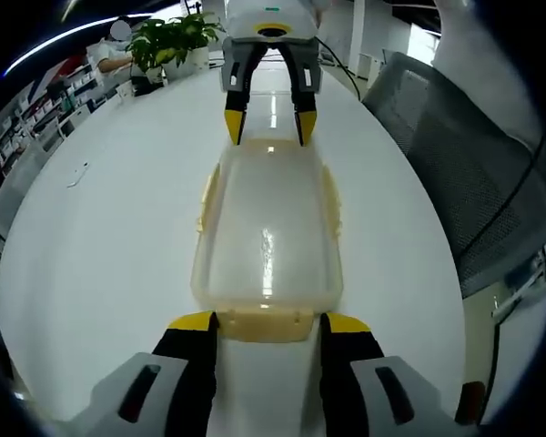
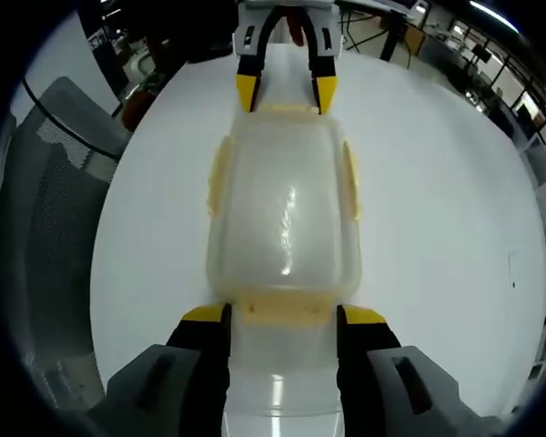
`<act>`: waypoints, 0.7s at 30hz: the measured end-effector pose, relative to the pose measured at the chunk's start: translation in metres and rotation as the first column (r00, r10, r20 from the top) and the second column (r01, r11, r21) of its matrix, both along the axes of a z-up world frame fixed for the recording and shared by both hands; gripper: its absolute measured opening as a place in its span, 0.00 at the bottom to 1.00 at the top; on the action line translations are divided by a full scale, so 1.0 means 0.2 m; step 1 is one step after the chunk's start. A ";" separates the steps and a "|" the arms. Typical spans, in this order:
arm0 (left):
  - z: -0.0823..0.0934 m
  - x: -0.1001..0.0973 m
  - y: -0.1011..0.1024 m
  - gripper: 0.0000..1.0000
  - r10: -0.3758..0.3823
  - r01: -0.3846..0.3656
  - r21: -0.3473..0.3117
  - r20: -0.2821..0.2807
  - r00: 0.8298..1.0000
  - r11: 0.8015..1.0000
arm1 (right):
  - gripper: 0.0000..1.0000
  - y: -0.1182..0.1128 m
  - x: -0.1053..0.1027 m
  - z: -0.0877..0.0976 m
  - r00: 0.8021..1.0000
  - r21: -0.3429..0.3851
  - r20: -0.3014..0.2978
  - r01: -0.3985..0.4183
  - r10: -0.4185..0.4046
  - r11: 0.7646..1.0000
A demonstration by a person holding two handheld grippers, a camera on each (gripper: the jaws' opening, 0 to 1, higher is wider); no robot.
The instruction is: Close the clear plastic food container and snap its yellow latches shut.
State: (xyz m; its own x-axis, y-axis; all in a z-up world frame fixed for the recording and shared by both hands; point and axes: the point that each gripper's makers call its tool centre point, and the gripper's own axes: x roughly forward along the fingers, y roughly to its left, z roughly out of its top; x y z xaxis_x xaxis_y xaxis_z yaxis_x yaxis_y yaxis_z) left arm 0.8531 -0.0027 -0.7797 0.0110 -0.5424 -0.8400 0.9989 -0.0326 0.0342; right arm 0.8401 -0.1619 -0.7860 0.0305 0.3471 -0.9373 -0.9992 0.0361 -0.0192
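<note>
The clear plastic food container with pale yellow latches [image 1: 267,244] lies flat on the white round tabletop [image 1: 109,237], lid already down on it. It sits right between the two tools.

In the left gripper view, the left hand-held gripper [image 1: 269,323] has its two yellow-tipped jaws wide apart, one on each side of the near end of the container. The pale yellow end latch [image 1: 266,323] lies between the tips. The jaws hold nothing; they only stand beside the latch. At the far end of the container, the other tool comes in from the top.

In the right gripper view, the right hand-held gripper [image 2: 282,316] does the same thing at its own end: jaws spread wide, empty, with that end's yellow latch [image 2: 285,309] between the tips.

I think the step now is snapping the end latches. To do it well, each tool should press its latch down and in toward the container, both at once, so the box does not slide on the smooth tabletop. Push straight, not sideways.

The long side latches [image 2: 349,179] look like they stick out a bit, but the plastic is see-through and pale, so I cannot tell if any latch is clicked shut. I also cannot tell if the tips touch the container. Beyond the container, a grey mesh chair [image 1: 473,173] stands at the tabletop's edge, and a green leafy plant [image 1: 168,38] sits far past it.
</note>
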 end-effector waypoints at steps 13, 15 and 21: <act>0.00 0.01 0.00 0.35 -0.002 0.002 -0.016 -0.012 1.000 1.000 | 0.38 0.01 0.00 -0.02 1.000 0.001 -0.010 0.001 -0.001 1.000; 0.00 0.01 0.00 0.34 -0.009 0.009 -0.015 -0.012 1.000 1.000 | 0.38 0.01 0.00 -0.02 1.000 0.002 -0.012 0.004 -0.004 1.000; 0.00 0.00 0.00 0.34 -0.010 0.010 -0.004 -0.012 1.000 1.000 | 0.38 0.00 0.00 -0.02 1.000 0.002 -0.013 0.006 -0.006 1.000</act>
State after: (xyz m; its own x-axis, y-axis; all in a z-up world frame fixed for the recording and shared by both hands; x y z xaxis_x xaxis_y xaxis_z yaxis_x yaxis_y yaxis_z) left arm 0.8538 -0.0028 -0.7804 -0.0045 -0.5458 -0.8379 0.9989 -0.0424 0.0222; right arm 0.8400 -0.1614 -0.7897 0.0201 0.3487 -0.9370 -0.9991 0.0422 -0.0058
